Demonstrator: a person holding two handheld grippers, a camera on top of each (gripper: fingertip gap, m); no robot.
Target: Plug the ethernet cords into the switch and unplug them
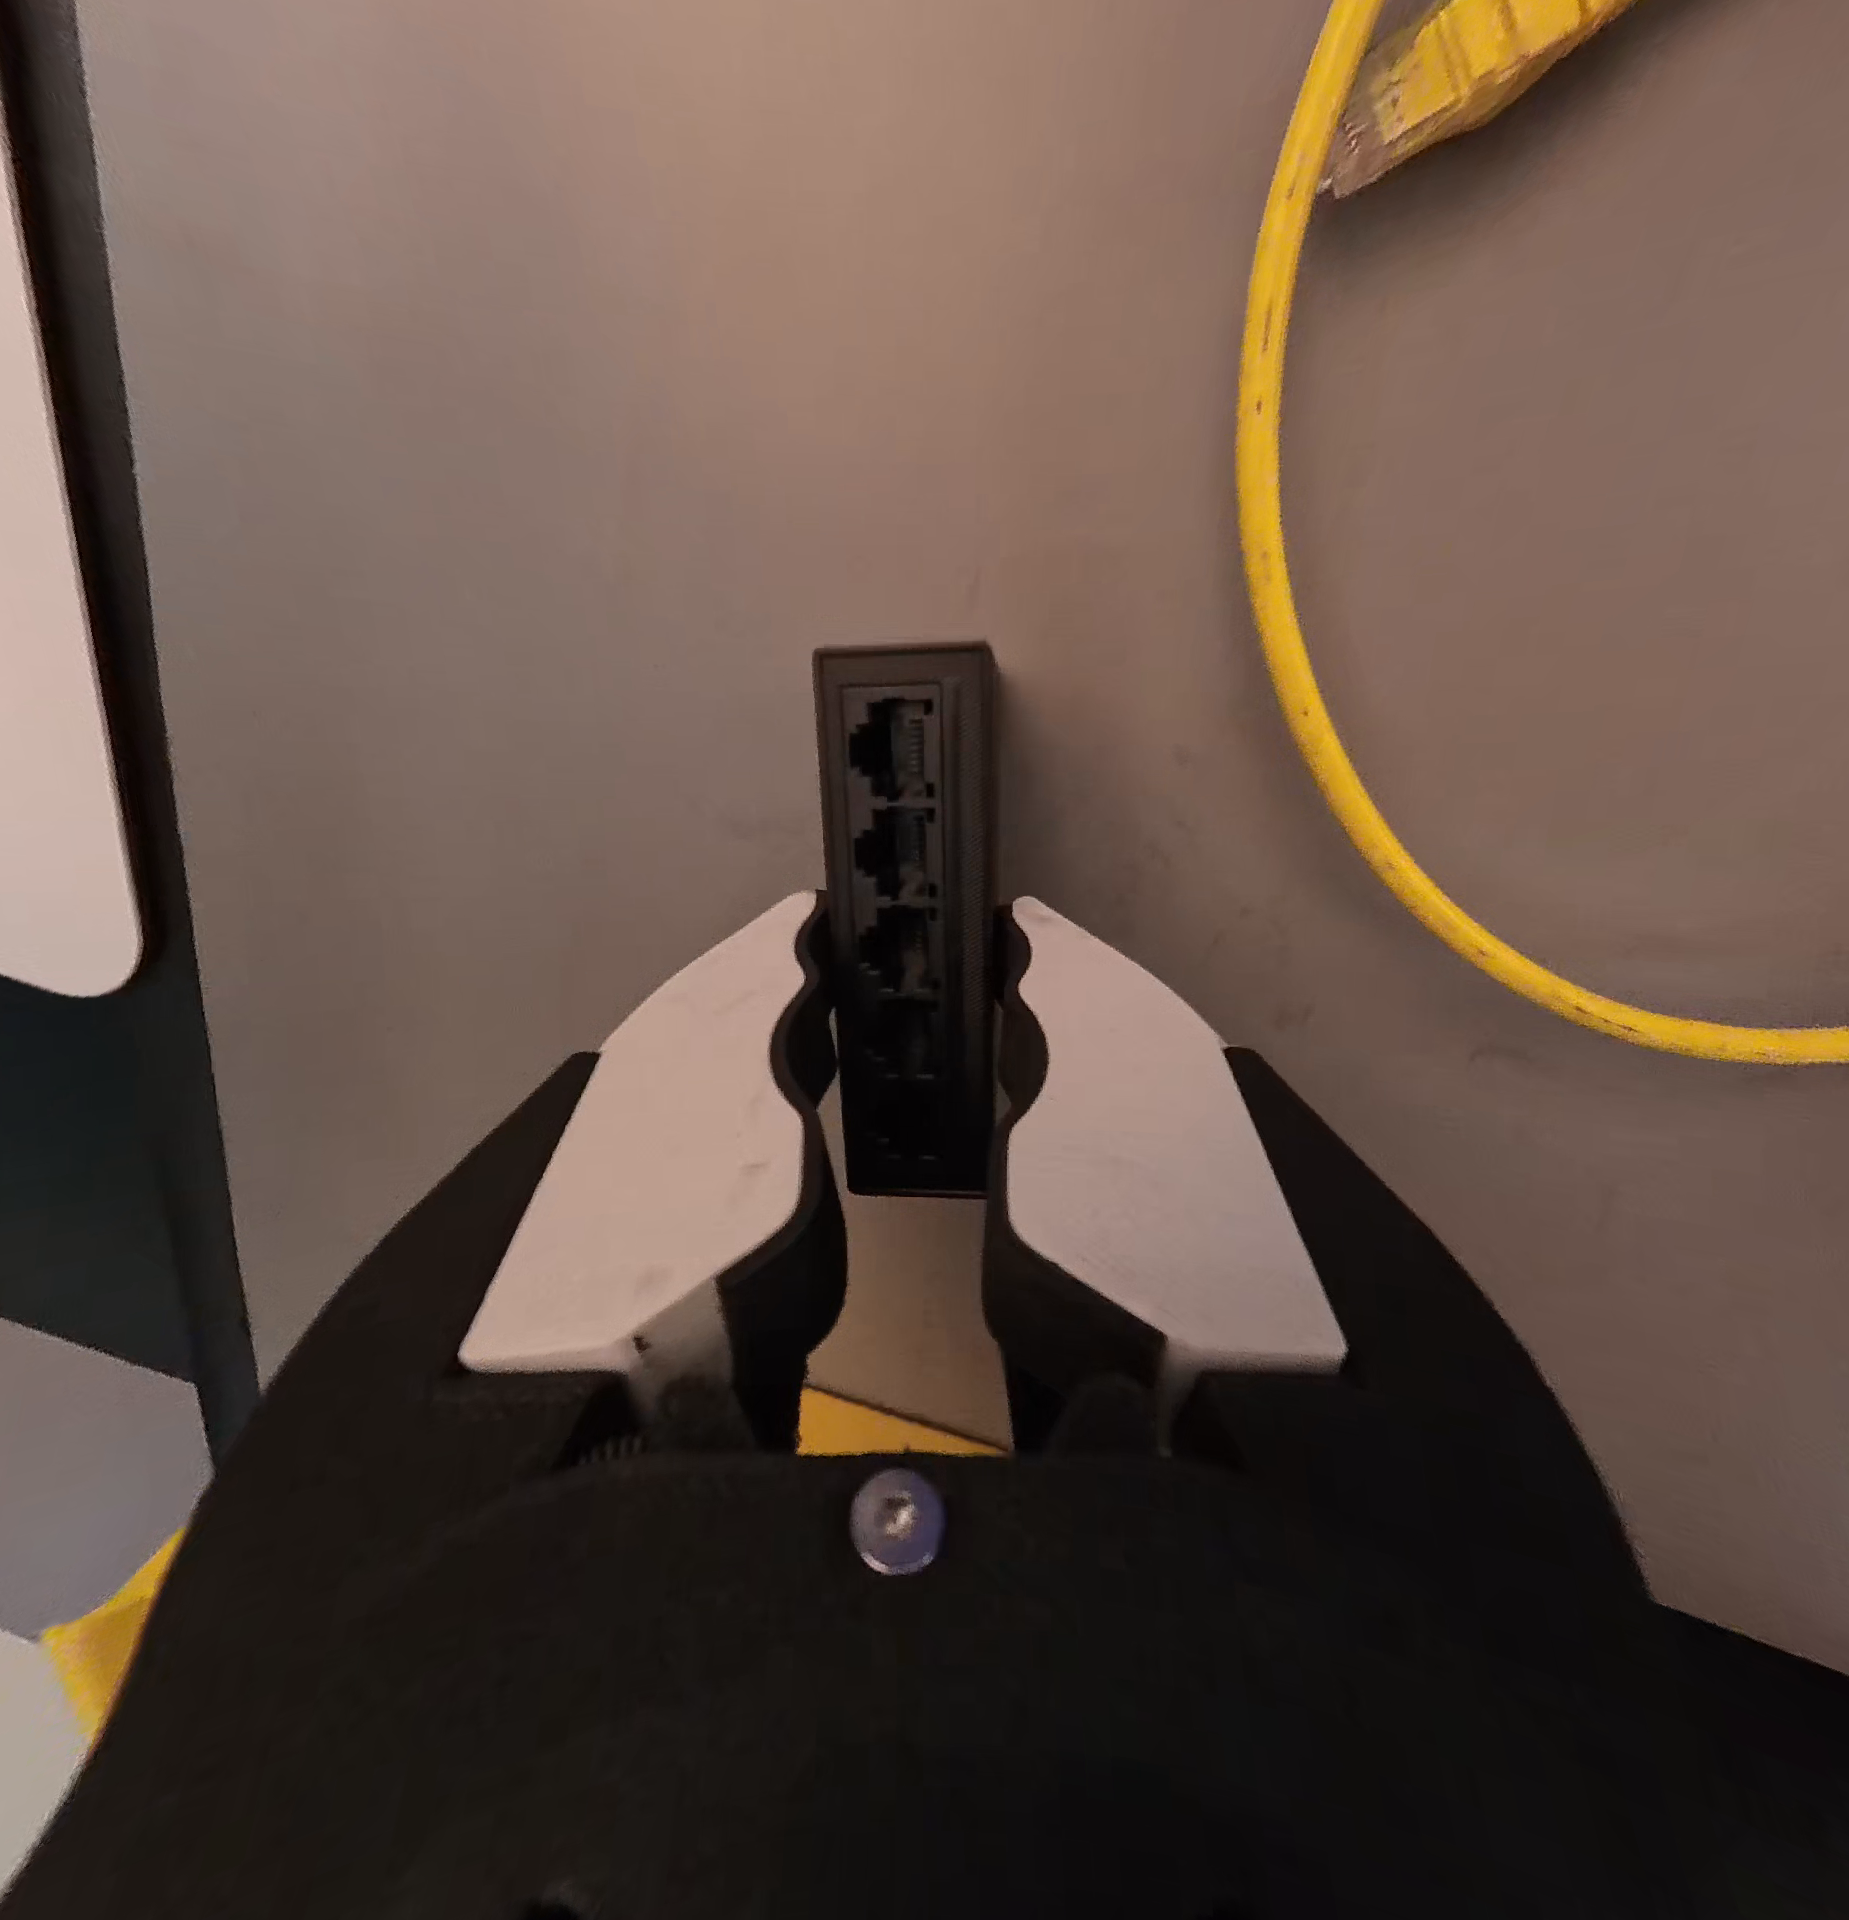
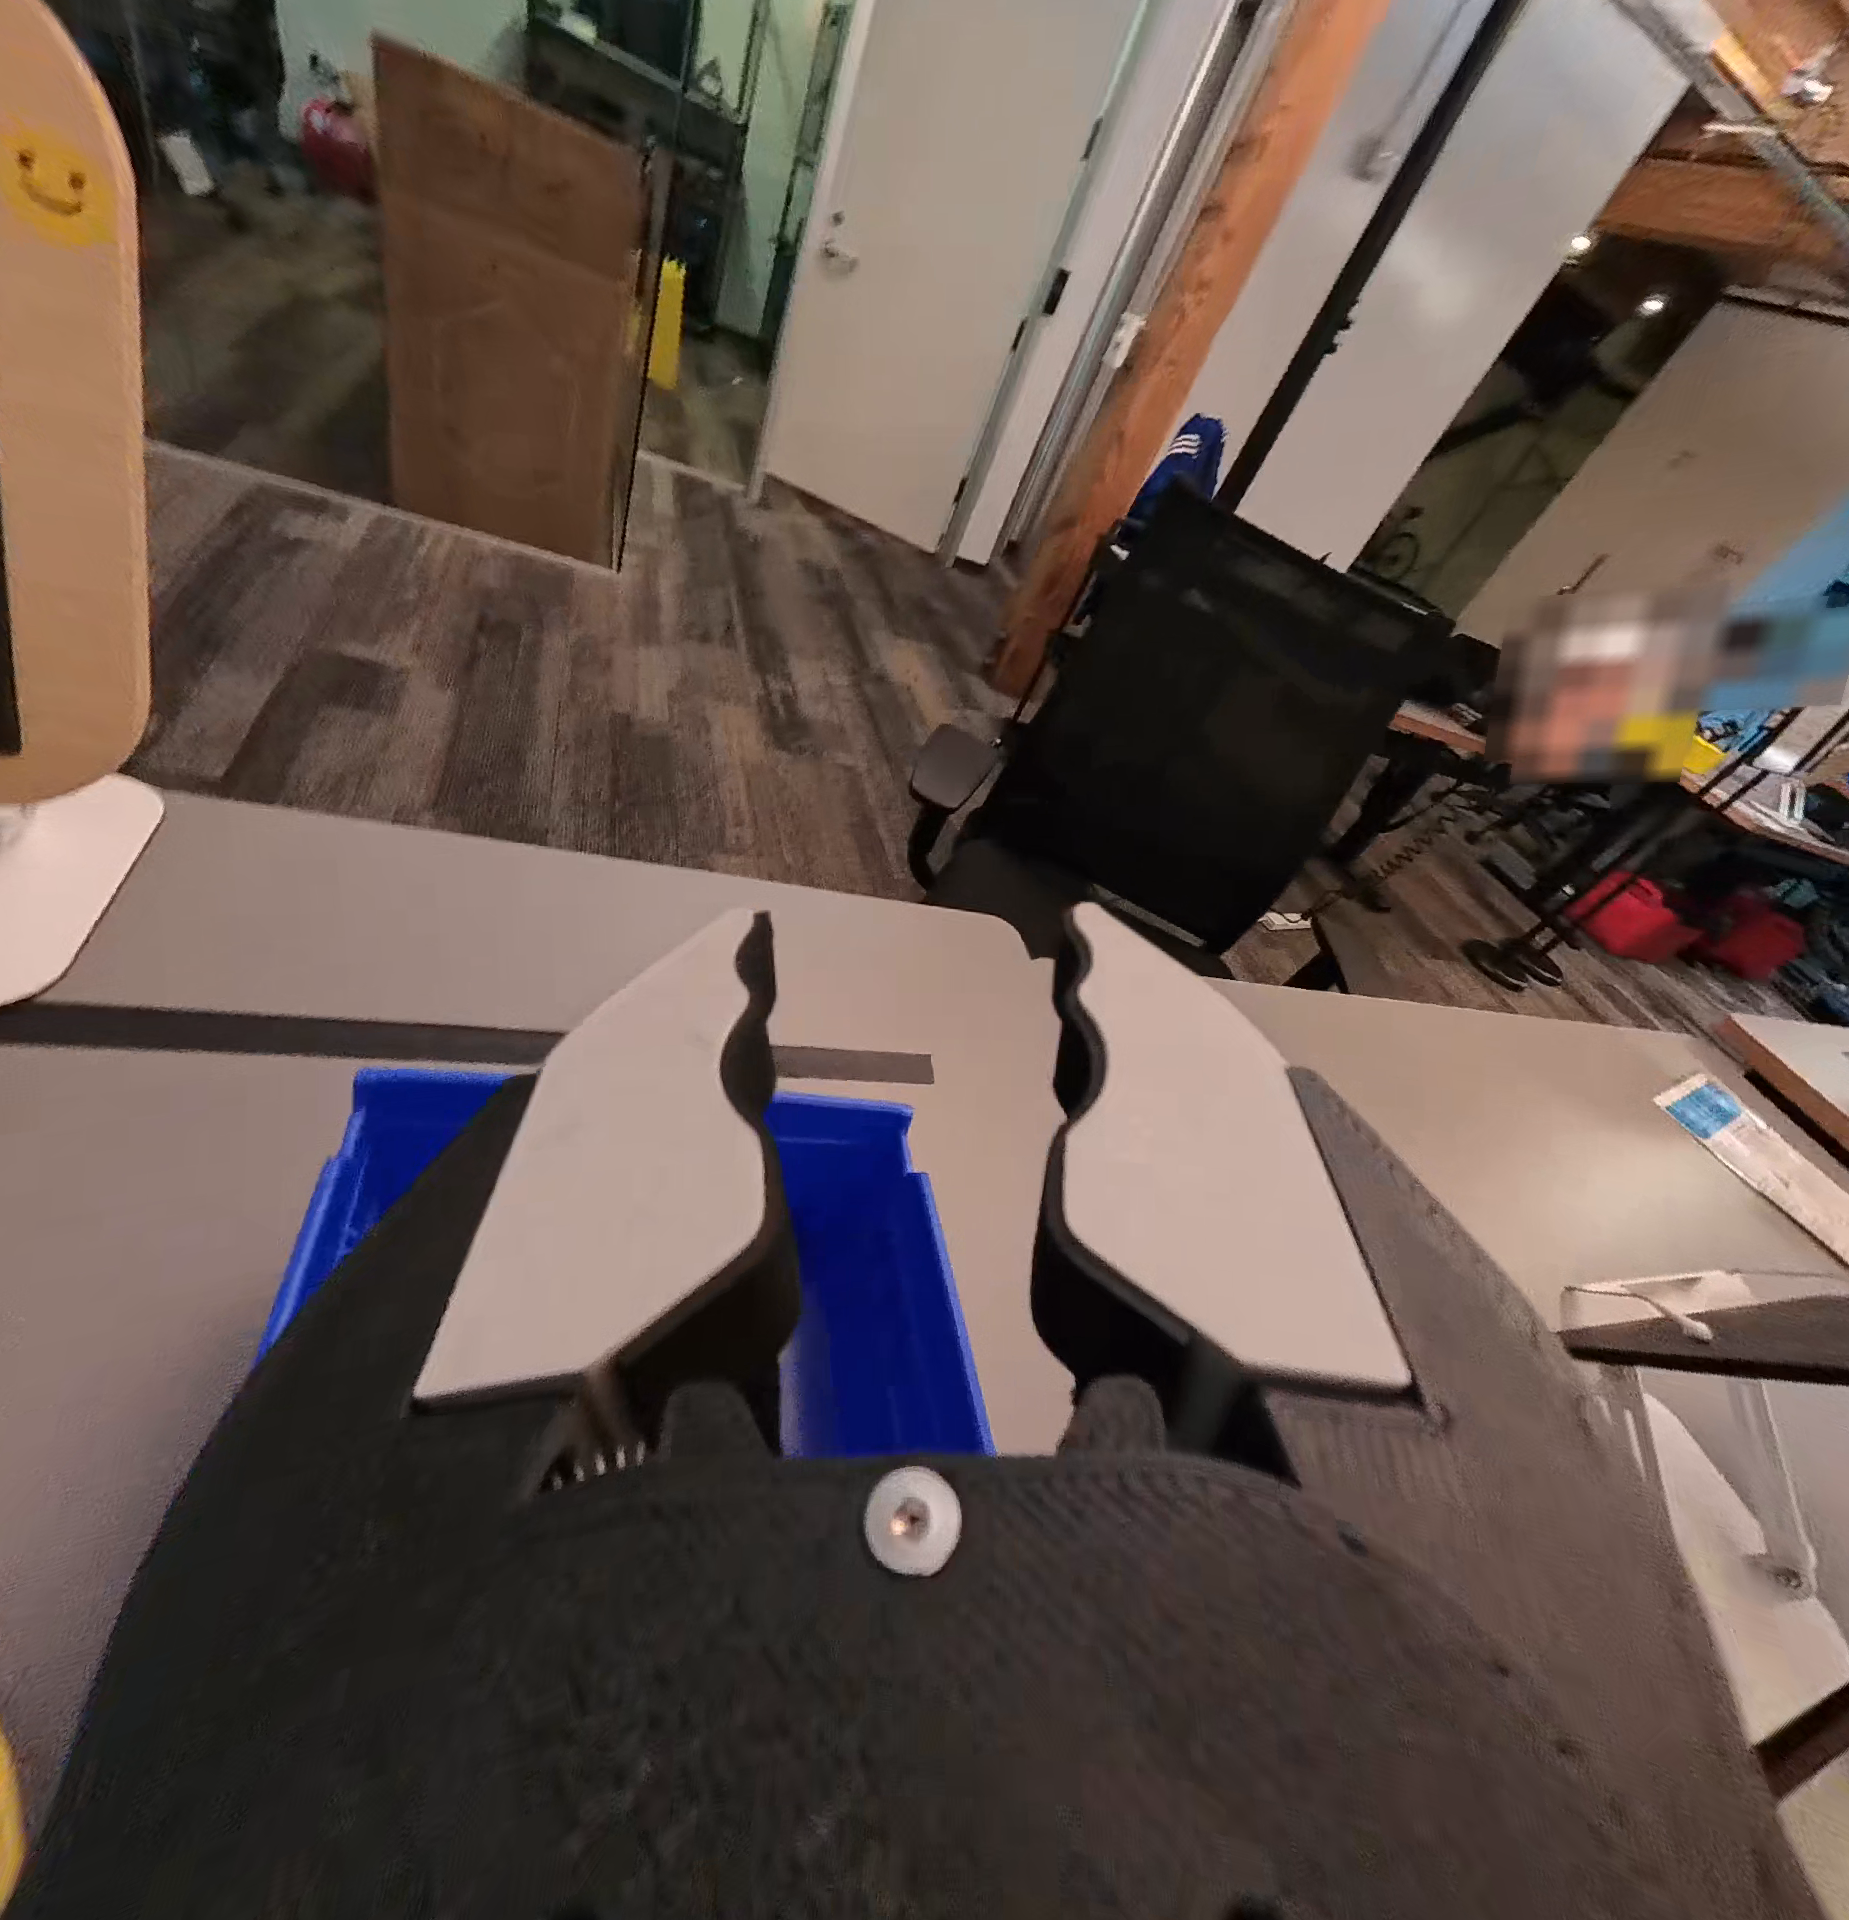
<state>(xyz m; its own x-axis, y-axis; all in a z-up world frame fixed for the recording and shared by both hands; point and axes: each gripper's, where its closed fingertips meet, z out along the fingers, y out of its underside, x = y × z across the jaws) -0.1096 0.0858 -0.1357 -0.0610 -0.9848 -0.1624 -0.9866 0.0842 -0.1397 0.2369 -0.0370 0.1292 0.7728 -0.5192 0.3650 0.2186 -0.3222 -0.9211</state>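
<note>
In the left wrist view my left gripper (image 1: 907, 925) is shut on the black ethernet switch (image 1: 904, 810), which stands on end between the fingers on the grey table (image 1: 546, 499). Its row of ports faces the camera and all of them look empty. A yellow ethernet cord (image 1: 1275, 582) loops over the table to the right, its clear plug end (image 1: 1393, 114) loose at the top right, apart from the switch. In the right wrist view my right gripper (image 2: 912, 935) is open and empty above the table, over a blue bin (image 2: 878, 1288).
A dark frame edge (image 1: 99, 520) runs down the left of the left wrist view. In the right wrist view a white stand base (image 2: 37, 894) sits at the left, a black office chair (image 2: 1190, 758) stands behind the table, and flat packets (image 2: 1772, 1174) lie at the right. My right fingertips sit around 45 cm from my left ones.
</note>
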